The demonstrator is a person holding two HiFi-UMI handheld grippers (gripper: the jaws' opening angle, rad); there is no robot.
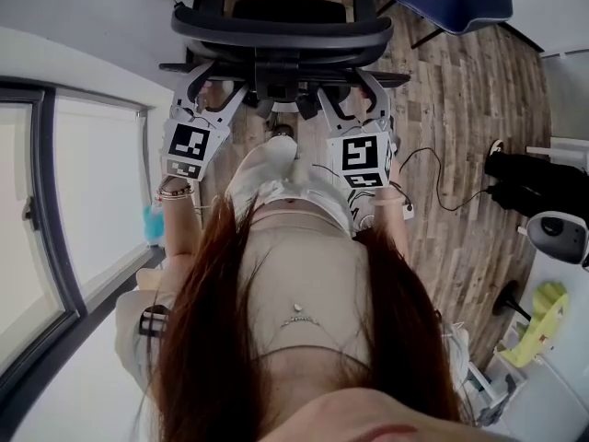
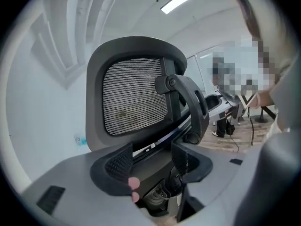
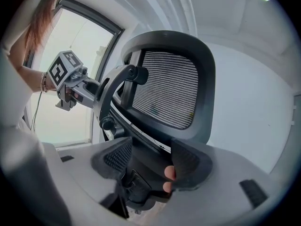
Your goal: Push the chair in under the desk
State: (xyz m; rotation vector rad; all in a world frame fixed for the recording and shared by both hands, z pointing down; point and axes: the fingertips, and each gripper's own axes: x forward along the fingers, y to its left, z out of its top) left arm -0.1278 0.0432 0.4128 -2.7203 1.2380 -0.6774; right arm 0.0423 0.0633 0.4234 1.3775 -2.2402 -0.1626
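Behind the chair (image 1: 276,28), left gripper (image 1: 221,88), right gripper (image 1: 352,95) gape

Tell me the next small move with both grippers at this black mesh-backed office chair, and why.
Likely press both grippers forward together. The left gripper and right gripper each have open fingers at the rear frame of the black mesh-backed office chair, one on each side, so an even push should roll it straight rather than swivel it.
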